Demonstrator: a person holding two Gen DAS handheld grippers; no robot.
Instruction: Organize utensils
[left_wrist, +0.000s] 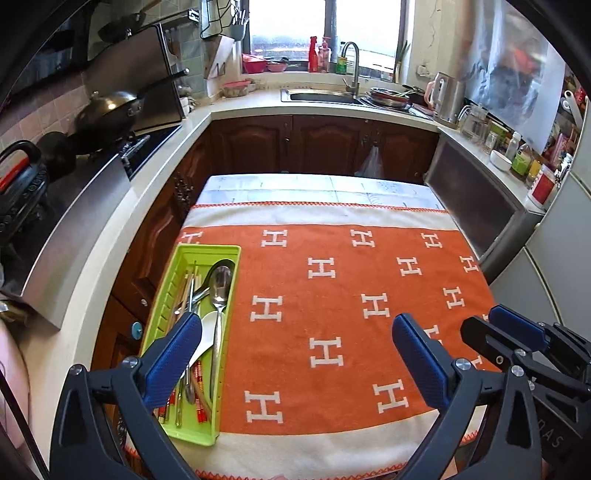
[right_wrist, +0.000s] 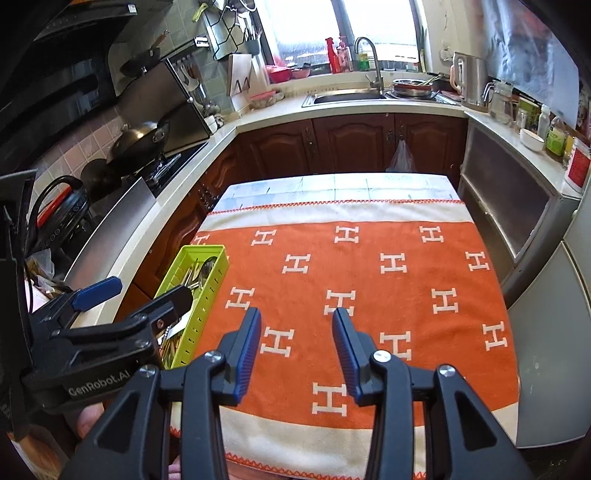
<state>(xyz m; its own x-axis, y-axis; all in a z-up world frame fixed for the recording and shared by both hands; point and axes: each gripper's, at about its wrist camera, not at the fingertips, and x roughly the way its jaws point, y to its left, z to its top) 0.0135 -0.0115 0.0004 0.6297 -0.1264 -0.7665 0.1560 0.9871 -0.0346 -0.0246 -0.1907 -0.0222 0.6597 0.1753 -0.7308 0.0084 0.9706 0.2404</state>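
A green utensil tray (left_wrist: 232, 291) lies on the left edge of the orange H-patterned cloth (left_wrist: 332, 306). In it lie a large metal spoon (left_wrist: 221, 284), a white spoon (left_wrist: 207, 332), chopsticks (left_wrist: 199, 387) and several other metal pieces. My left gripper (left_wrist: 295, 325) hangs above the cloth, open wide and empty, its left finger over the tray's near half. In the right wrist view this left gripper (right_wrist: 153, 288) covers part of the tray (right_wrist: 216, 284). My right gripper (right_wrist: 297, 314) is open over bare cloth (right_wrist: 369, 273) with nothing between its pads, and shows at the right edge (left_wrist: 480, 319) too.
The cloth covers a small table in a U-shaped kitchen. A counter with a wok (left_wrist: 110, 107) on the stove runs along the left, close to the tray. A sink (left_wrist: 321, 96) is at the back. A grey cabinet (left_wrist: 476, 206) and fridge stand on the right.
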